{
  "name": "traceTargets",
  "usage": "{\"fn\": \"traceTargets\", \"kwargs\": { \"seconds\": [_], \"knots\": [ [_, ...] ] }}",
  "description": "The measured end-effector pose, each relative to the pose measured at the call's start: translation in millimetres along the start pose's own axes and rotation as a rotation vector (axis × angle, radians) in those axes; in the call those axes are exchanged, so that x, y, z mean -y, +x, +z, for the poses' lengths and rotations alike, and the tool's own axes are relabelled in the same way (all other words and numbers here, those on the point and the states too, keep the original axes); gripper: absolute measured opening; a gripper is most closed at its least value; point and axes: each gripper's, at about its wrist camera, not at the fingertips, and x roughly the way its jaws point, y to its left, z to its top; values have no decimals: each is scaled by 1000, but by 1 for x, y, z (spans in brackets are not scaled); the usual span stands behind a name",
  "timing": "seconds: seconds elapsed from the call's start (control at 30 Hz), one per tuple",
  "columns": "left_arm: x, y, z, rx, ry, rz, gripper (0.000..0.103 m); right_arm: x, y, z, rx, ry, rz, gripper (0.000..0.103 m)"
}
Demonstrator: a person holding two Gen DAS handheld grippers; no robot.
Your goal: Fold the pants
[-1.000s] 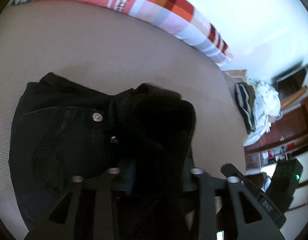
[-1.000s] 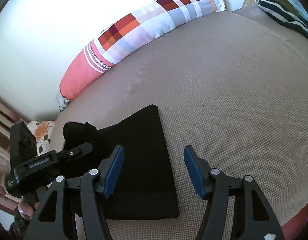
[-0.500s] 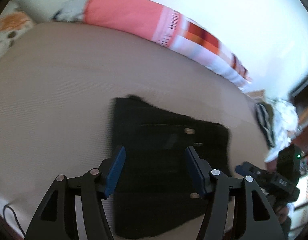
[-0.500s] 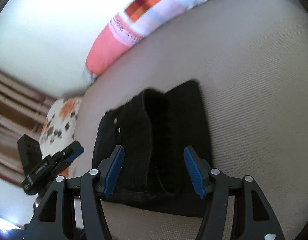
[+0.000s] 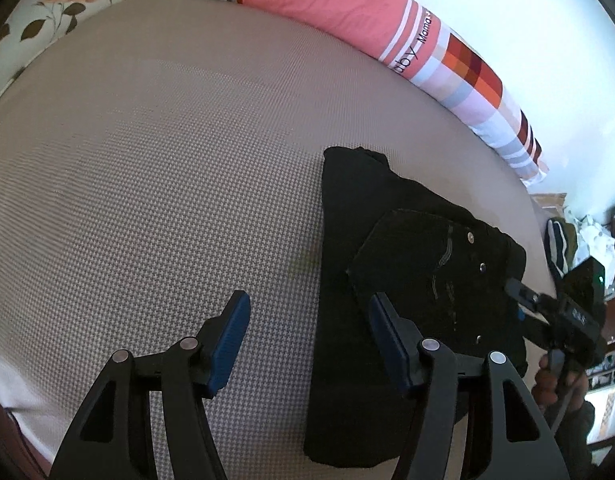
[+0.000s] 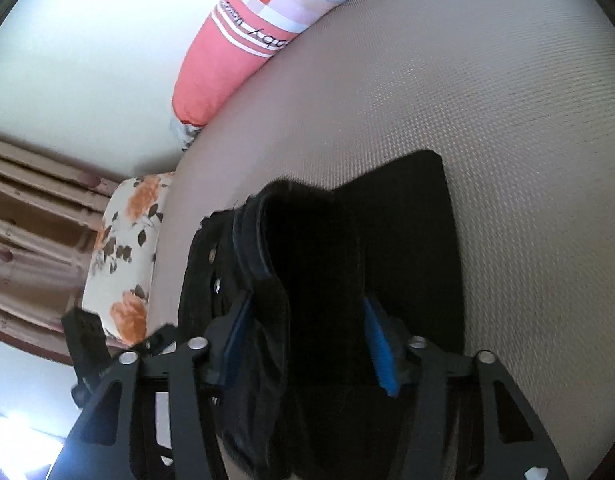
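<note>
Black pants (image 5: pixel 407 248) lie folded into a small stack on the beige bed (image 5: pixel 167 200), metal rivets showing on the top layer. My left gripper (image 5: pixel 307 300) is open and holds nothing; its left finger is over bare bed and its right finger over the stack's left edge. In the right wrist view a raised fold of the pants (image 6: pixel 315 248) fills the space between the blue pads (image 6: pixel 377 340) of my right gripper (image 6: pixel 307 328), whose jaws are closing on it. That gripper (image 5: pixel 519 292), held by a hand, also shows at the stack's right edge.
A long pink and checked bolster (image 5: pixel 387 32) lies along the wall at the bed's far side. A floral pillow (image 6: pixel 123 248) sits at one end. Piled clothes (image 5: pixel 563 240) rest past the other end. The bed's near edge (image 5: pixel 11 392) runs just below my left gripper.
My left gripper let go of the pants and moved off to the left of the stack. My right gripper came down from bare bed onto the stack, and its jaws narrowed around the raised fold.
</note>
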Motion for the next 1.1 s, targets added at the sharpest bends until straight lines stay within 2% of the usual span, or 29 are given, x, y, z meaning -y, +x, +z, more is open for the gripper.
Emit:
{"fn": "traceTargets", "kwargs": {
  "seconds": [0.03, 0.07, 0.13, 0.17, 0.23, 0.33, 0.4, 0.53, 0.63, 0.67, 0.73, 0.8, 0.93, 1.1],
  "knots": [
    [0, 1, 0, -1, -1, -1, 62, 0, 3, 3, 4, 4, 17, 45],
    [0, 3, 0, -3, -1, -3, 62, 1, 4, 6, 5, 5, 21, 32],
    [2, 4, 2, -6, 2, -1, 62, -3, 4, 8, 4, 11, 37, 17],
    [4, 4, 2, 0, 10, 4, 62, -6, 1, 8, 12, 12, 36, 12],
    [8, 4, 3, 3, 26, 6, 62, -19, -13, 6, 42, -18, 9, 10],
    [19, 4, 6, 10, 49, -5, 62, -31, -36, 2, 93, -15, 25, 9],
    [29, 4, 9, 19, 79, -8, 62, -36, -50, 0, 132, -25, -3, 9],
    [51, 5, 13, 39, 143, -13, 62, -18, -65, -4, 171, 36, -62, 9],
    [59, 21, 13, 16, 182, 18, 62, 12, -51, -12, 131, 79, -158, 12],
    [60, 29, 12, 1, 194, 36, 62, 16, -47, -12, 129, 66, -164, 17],
    [60, 44, 10, -33, 219, 70, 62, 20, -45, -12, 127, 75, -168, 18],
    [58, 48, 9, -32, 213, 64, 63, 15, -46, -11, 126, 74, -181, 23],
    [55, 45, 7, -50, 210, 56, 63, 1, -54, -18, 118, 31, -232, 24],
    [59, 37, -12, -74, 242, 49, 63, -4, -73, -42, 99, 13, -256, 24]
  ]
}}
